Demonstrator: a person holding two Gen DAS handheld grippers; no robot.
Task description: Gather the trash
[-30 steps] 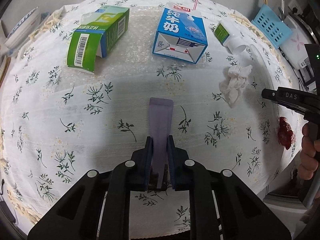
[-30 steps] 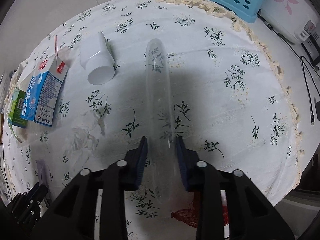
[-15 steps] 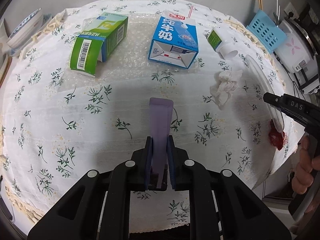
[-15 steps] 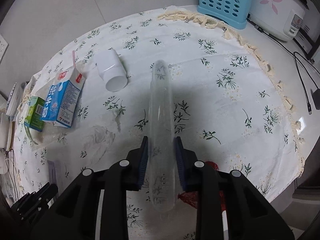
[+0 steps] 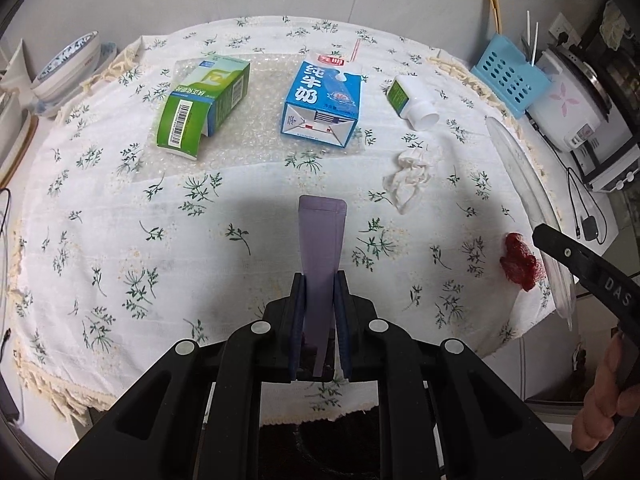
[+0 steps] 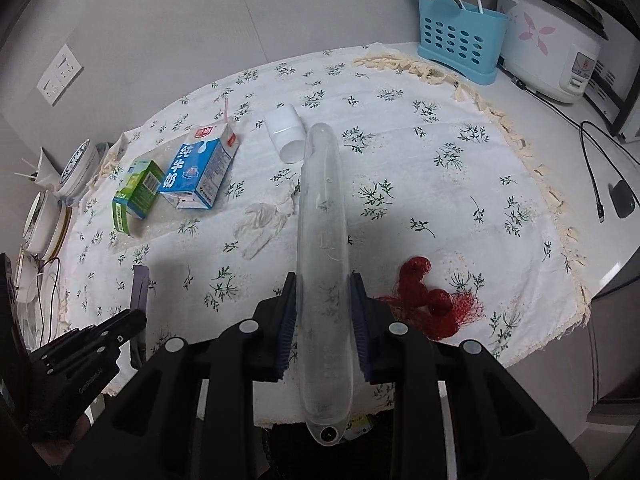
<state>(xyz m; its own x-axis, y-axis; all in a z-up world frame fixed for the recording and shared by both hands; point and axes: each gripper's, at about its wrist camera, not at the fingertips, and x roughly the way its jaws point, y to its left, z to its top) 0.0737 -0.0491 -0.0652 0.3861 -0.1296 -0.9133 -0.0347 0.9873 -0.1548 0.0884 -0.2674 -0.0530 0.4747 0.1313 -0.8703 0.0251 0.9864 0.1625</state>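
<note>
Both pieces are being lifted higher off the worktop (image 5: 120, 216) now: purple strip (image 5: 321, 248) clamped in the left hand-held gripper (image 5: 320, 320), clear tube (image 6: 324, 240) in the right hand-held gripper (image 6: 325, 320) (cartons are being left for later, probably).

The left gripper (image 5: 319, 304) has its jaws closed on a flat purple packet (image 5: 321, 240), held above the counter's (image 5: 120, 208) floral cloth. Toward the far edge lie a green carton (image 5: 204, 108), a blue milk carton (image 5: 322, 106) and a white bottle (image 5: 414, 100) on their sides. A crumpled tissue (image 5: 412, 174) sits nearer the right edge, where a red mesh scrap (image 5: 520, 262) lies by the right gripper (image 5: 580, 264) carrying a clear plastic piece (image 5: 528, 200).
</note>
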